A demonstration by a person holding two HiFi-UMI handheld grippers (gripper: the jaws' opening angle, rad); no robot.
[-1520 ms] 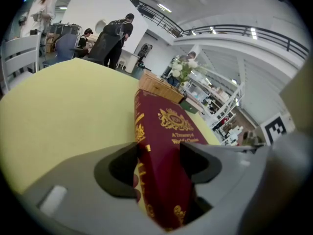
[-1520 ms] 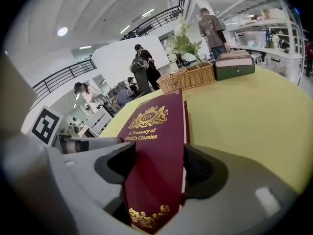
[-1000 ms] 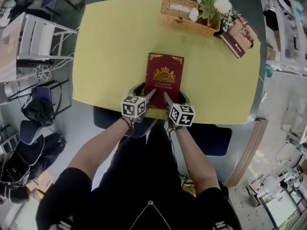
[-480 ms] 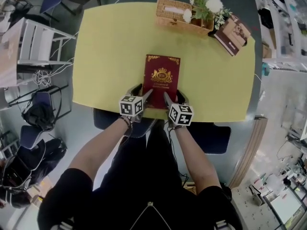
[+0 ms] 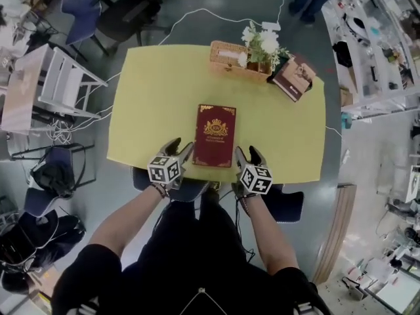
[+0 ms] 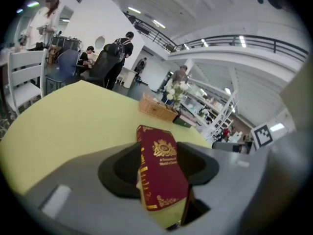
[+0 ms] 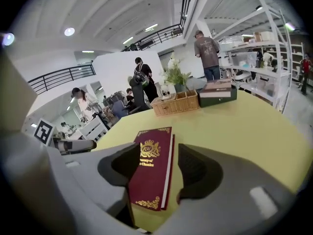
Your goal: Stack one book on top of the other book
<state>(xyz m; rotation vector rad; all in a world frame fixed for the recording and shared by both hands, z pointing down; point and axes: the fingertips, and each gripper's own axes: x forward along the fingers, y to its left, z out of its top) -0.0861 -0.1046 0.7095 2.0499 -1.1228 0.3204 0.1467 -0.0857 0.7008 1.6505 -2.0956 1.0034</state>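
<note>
A person stands at the near edge of a yellow desk (image 5: 151, 97), seen from above, with a hand-held gripper in each hand. A second ago both tips sat against the near corners of the red book (image 5: 214, 135). Now both have drawn back and up, clear of it. The left hand-held gripper (image 5: 180, 147) hangs just off the book's near left corner and the right hand-held gripper (image 5: 247, 155) just off its near right corner, neither touching. The overhead view also takes in more of the room than it did.

Both pairs of jaws stand apart and have just been narrowing a little. Each gripper view shows the red book through the gap, lying further out on the desk – no pad presses on it, and nothing is gripped.

The red book lies flat and cover up near the middle of the desk's front edge, its spine on the person's left. The second book (image 5: 293, 77), brownish, lies askew at the far right corner, well apart from the red one. It is just beside white flowers (image 5: 262, 44) and a wicker basket (image 5: 226, 56).

The red cover carries gold corner ornaments and a gold crest with the letters "RW". Under it is a short gold title – "of" and "Classics" can be read, the rest is too small. Each gripper's cube shows black-and-white square markers.
</note>
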